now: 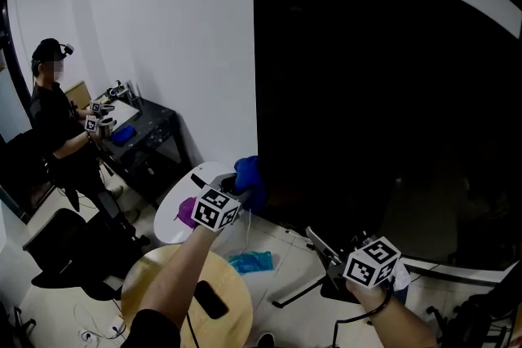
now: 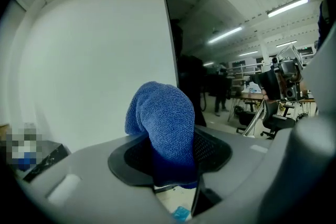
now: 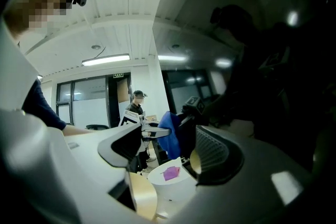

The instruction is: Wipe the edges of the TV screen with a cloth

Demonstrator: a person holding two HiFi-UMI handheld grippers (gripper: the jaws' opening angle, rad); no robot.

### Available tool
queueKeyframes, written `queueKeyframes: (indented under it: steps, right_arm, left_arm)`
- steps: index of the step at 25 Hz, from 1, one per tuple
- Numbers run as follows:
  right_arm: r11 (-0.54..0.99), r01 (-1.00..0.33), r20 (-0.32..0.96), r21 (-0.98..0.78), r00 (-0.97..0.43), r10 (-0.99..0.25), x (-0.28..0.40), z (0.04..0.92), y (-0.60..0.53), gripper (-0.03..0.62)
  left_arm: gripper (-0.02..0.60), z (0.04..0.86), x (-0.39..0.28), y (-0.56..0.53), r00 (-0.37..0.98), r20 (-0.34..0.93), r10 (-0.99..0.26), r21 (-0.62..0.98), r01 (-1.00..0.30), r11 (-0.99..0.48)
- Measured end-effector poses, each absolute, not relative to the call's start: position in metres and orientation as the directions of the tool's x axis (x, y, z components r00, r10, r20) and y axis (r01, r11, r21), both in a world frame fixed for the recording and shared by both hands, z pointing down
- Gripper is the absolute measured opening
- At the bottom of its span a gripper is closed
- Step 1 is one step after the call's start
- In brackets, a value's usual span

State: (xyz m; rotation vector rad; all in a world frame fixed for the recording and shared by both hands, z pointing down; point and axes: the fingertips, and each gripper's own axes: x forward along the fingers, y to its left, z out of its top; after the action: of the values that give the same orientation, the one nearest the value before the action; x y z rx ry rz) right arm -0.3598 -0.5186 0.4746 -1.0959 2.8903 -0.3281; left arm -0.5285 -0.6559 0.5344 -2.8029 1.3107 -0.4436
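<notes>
Your left gripper's (image 2: 173, 176) jaws are clenched on the blue cloth (image 2: 163, 123), which bulges up out of them in a folded hump. Your right gripper's (image 3: 168, 157) jaws stand released, with nothing between them. The cloth sits low at the left edge of the dark TV screen (image 1: 383, 110); whether it touches the screen cannot be told. The right gripper hangs near the screen's bottom edge. Beyond your left arm, a round white tabletop (image 1: 167, 226) carries a small purple thing (image 1: 187, 212).

No legible text, no labels, no readable numbers
</notes>
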Motion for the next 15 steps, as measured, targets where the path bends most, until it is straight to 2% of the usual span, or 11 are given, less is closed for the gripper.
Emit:
queueKeyframes:
  steps: [8,15]
  right_arm:
    - [0.743,-0.665,-0.027,-0.078,-0.743,-0.669,-0.341,0.394,-0.514,0.318]
    - [0.713,-0.696,-0.065,0.087,-0.718,-0.693,-0.315,0.328,-0.517,0.299]
  left_arm:
    - [0.172,0.445,-0.531,-0.661,0.613,0.229,-0.756,-0.262,-0.71,-0.654]
    - [0.172,0.349,-0.533,-0.663,0.641,0.166,-0.75,-0.292,-0.694,-0.658]
